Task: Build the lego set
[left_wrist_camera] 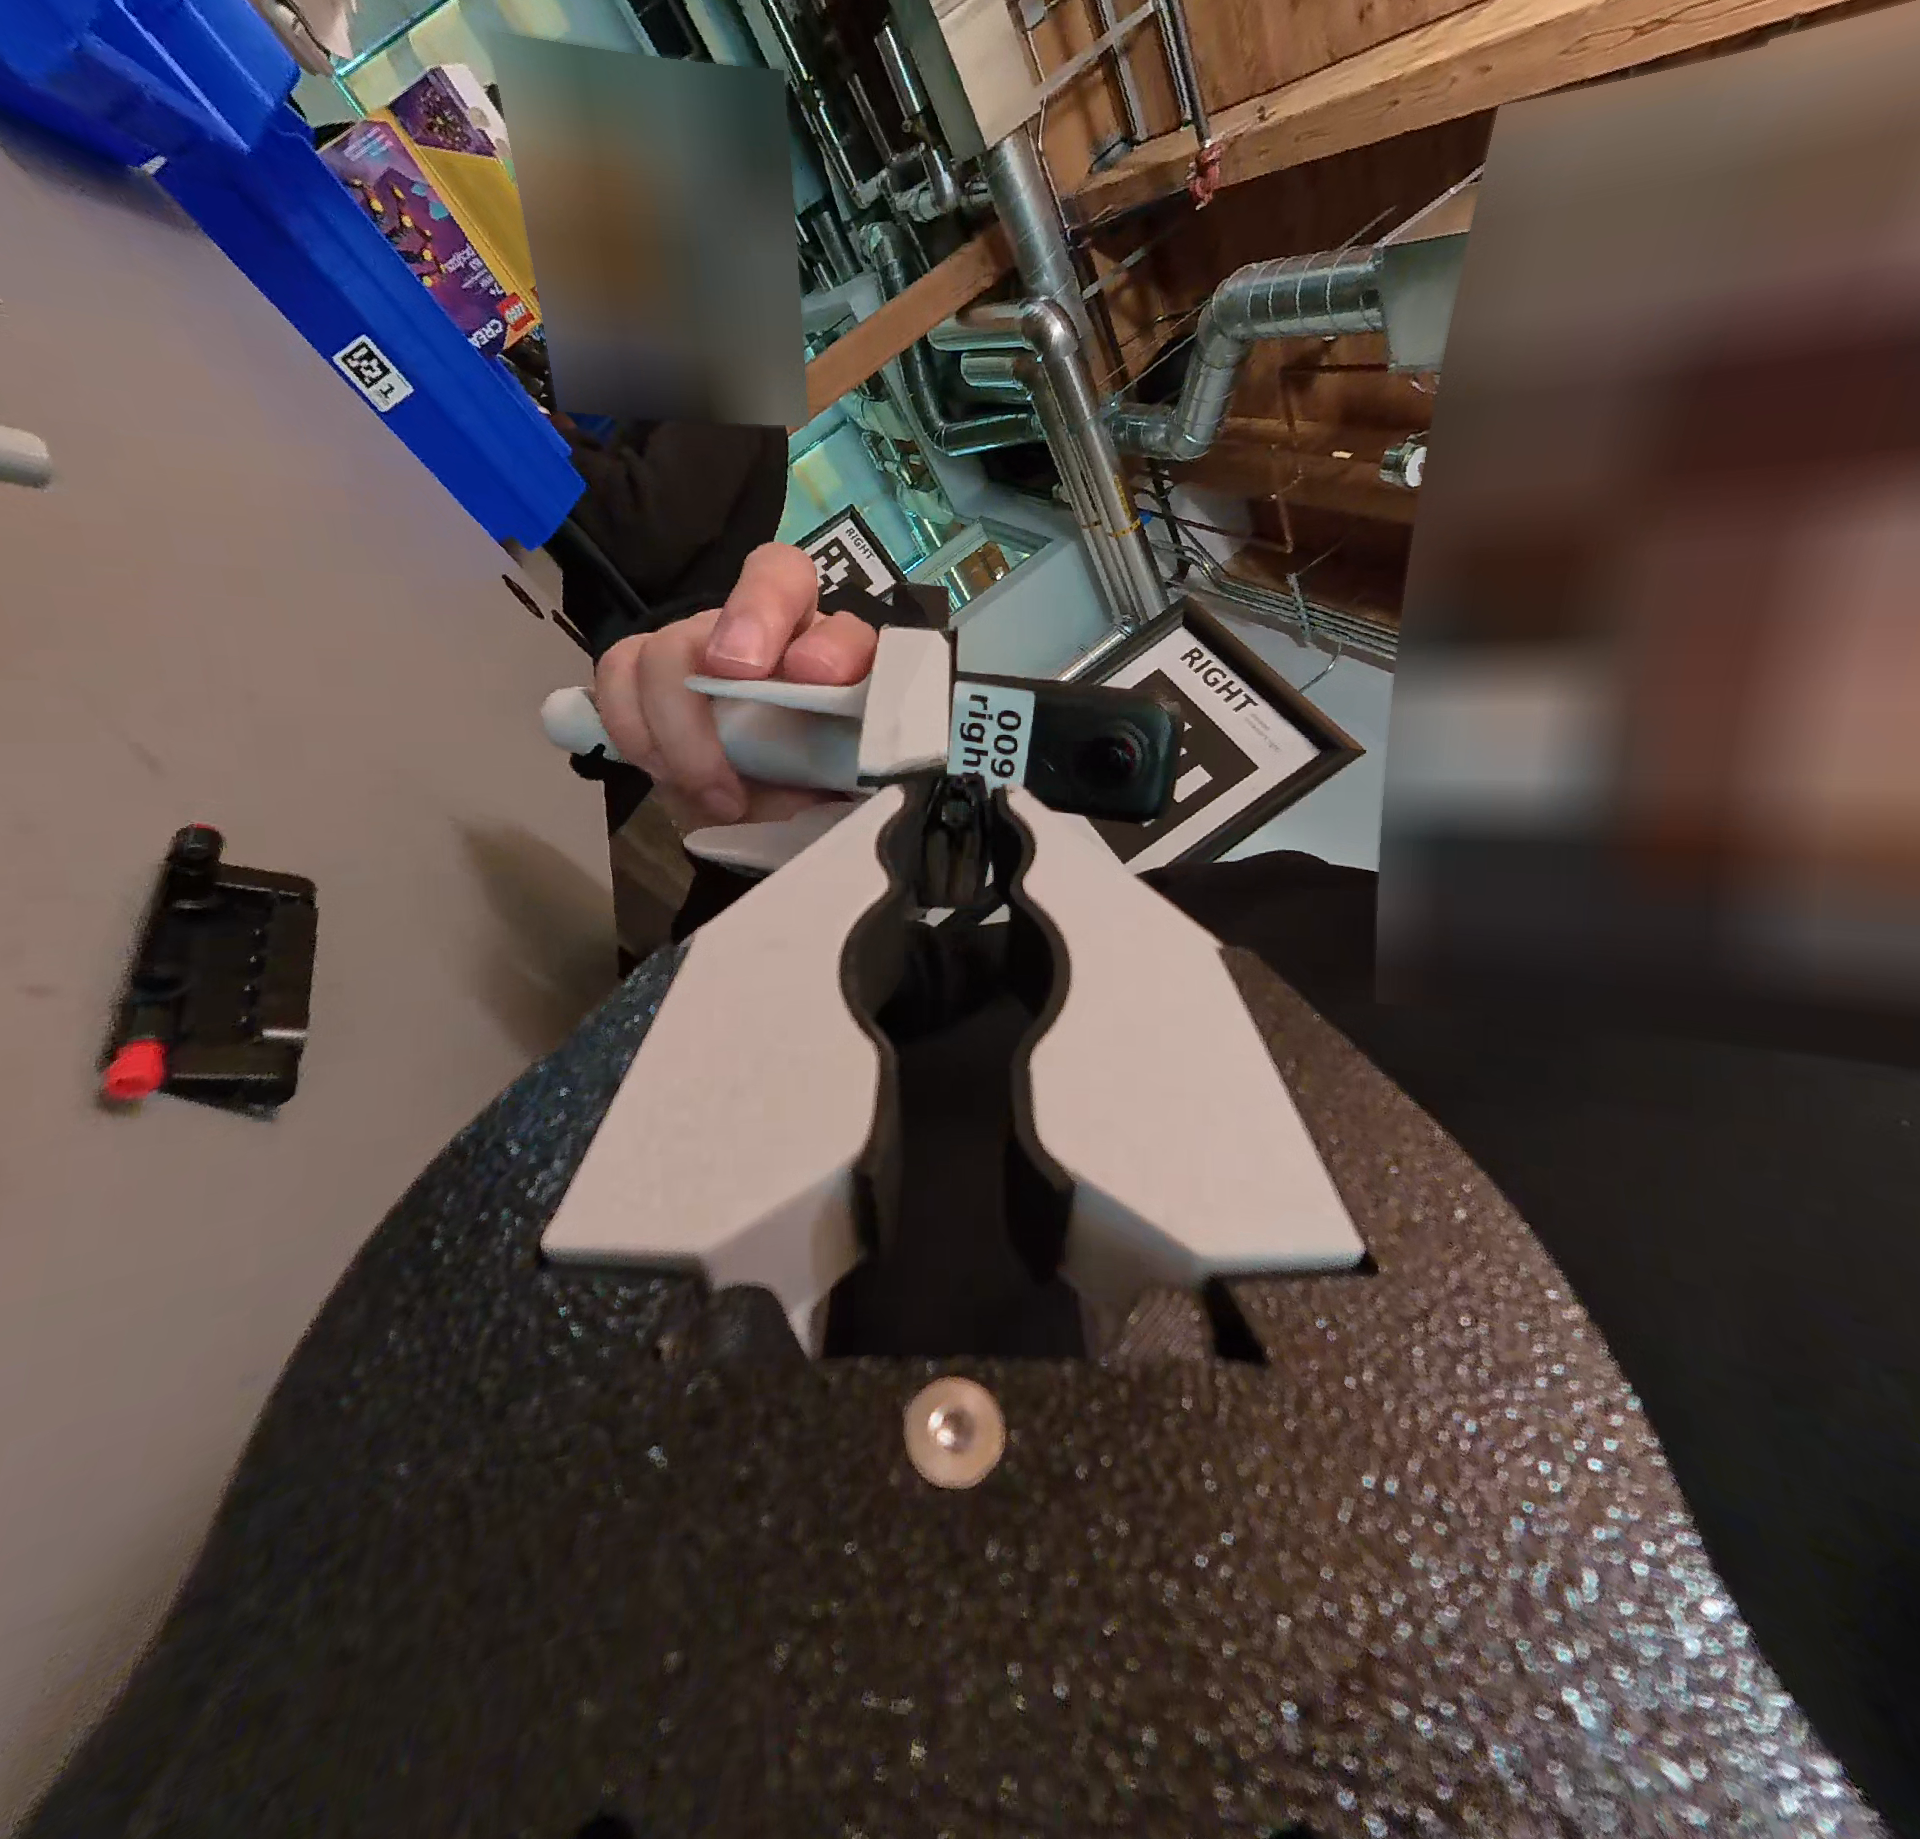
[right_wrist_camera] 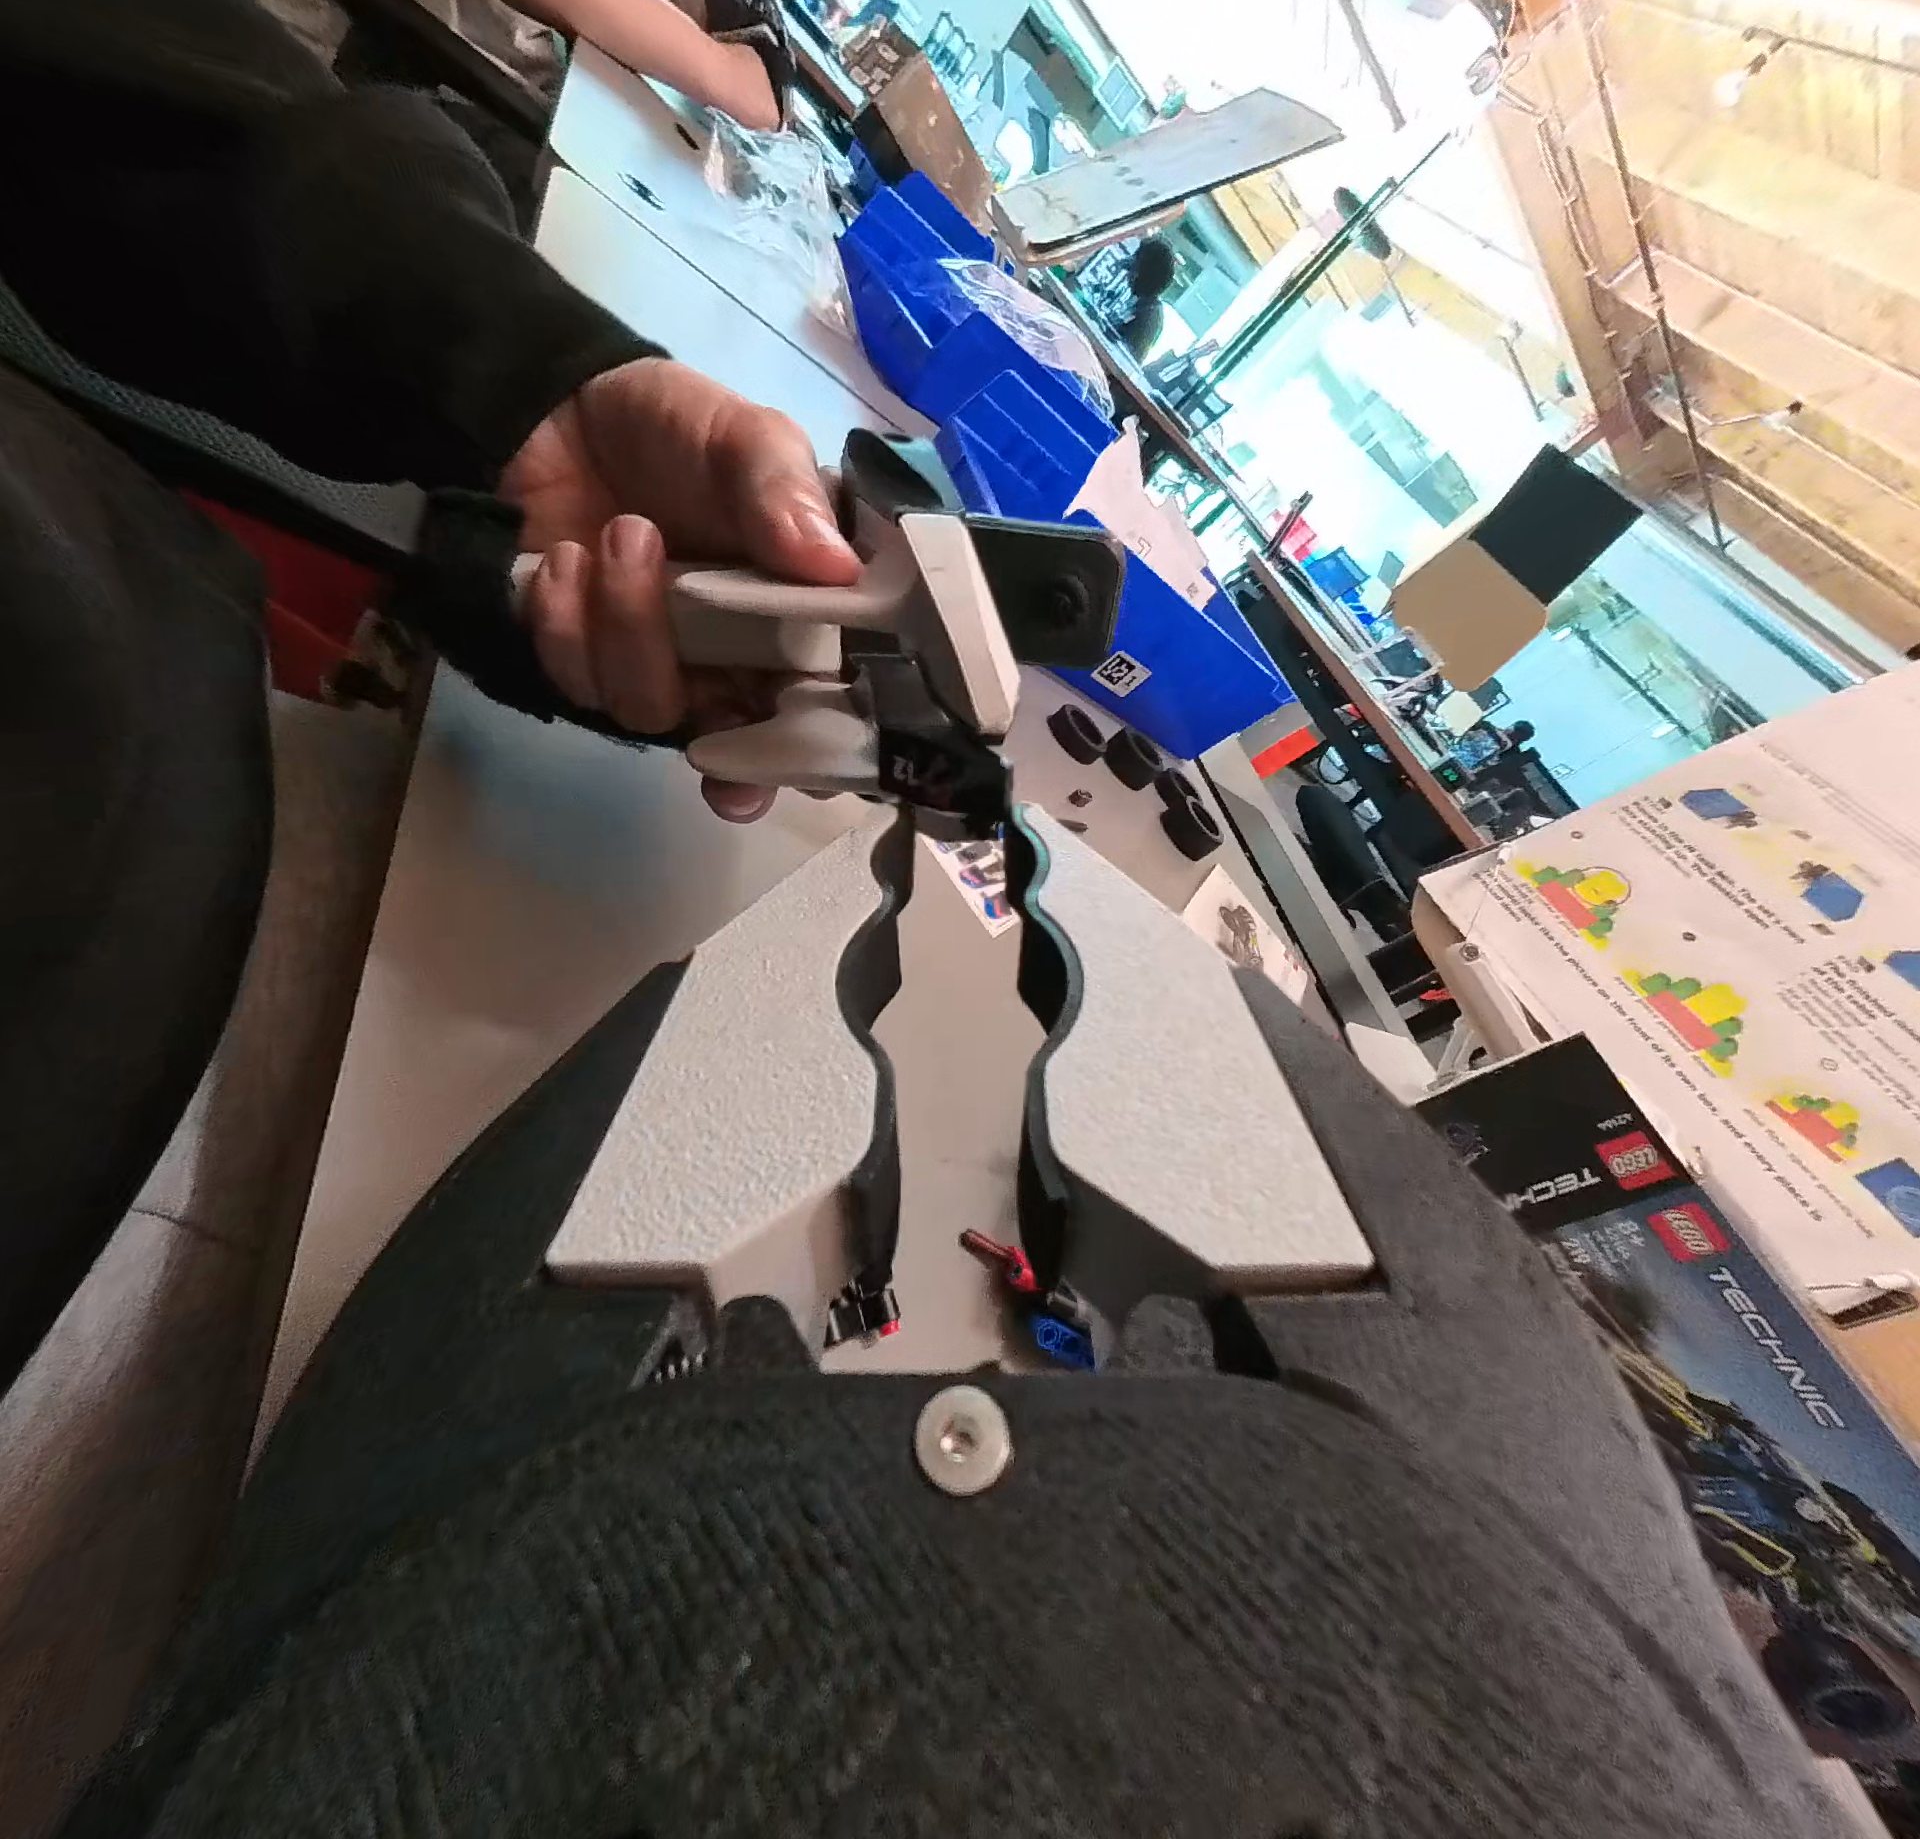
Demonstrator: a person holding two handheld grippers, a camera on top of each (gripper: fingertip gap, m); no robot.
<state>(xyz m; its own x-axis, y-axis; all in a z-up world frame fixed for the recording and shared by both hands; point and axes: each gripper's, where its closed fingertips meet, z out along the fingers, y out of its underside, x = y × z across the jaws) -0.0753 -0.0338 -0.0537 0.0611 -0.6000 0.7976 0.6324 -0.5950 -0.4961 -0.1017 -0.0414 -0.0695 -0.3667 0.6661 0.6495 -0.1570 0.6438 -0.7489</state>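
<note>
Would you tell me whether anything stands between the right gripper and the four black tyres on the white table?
Partly. The left gripper, with a small black piece at its tips, sits right at the right gripper's fingertips. The black tyres lie beyond, off to the right on the white table.

small black part (left_wrist_camera: 951, 859) at left claw (left_wrist_camera: 951, 802) tips too blurred to identify, black block with red ends (left_wrist_camera: 213, 979) on grey tabletop (left_wrist_camera: 260, 698) motion-smeared, blue plastic bin (left_wrist_camera: 312, 262) cut off by frame edge
</note>
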